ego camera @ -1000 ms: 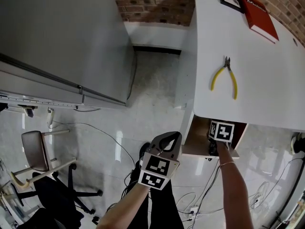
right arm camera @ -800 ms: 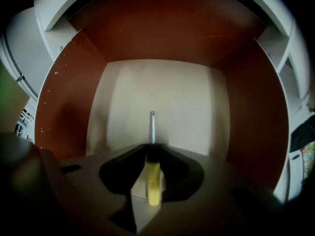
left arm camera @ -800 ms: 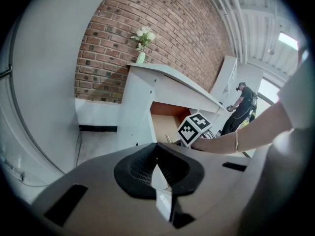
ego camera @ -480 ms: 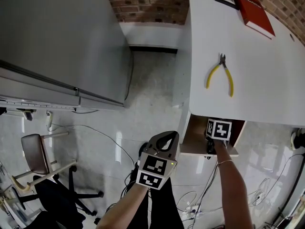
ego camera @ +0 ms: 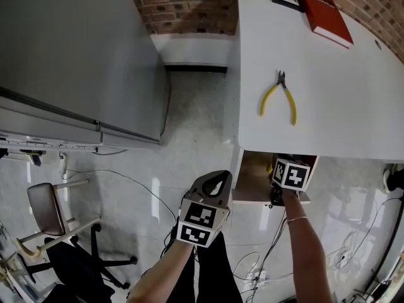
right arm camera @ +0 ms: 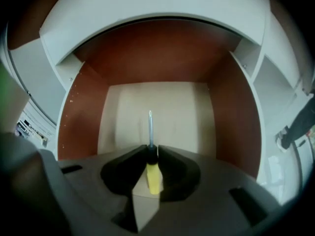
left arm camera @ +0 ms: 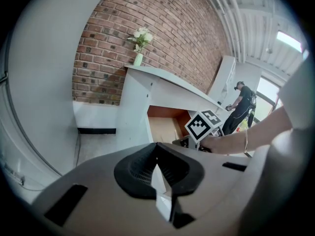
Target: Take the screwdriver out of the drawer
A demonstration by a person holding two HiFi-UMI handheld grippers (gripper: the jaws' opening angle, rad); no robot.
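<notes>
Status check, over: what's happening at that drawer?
Right gripper jaws just closing, clamped on yellow-handled screwdriver, inside open drawer. Left gripper shut, empty. Nothing in the way.

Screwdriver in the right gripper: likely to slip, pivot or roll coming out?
The screwdriver is probably stiff and light: thin shaft, small yellow handle. The right gripper has just been closing its jaws on it near the collar, a narrow hold, so it may pivot if bumped on the drawer wall.
</notes>
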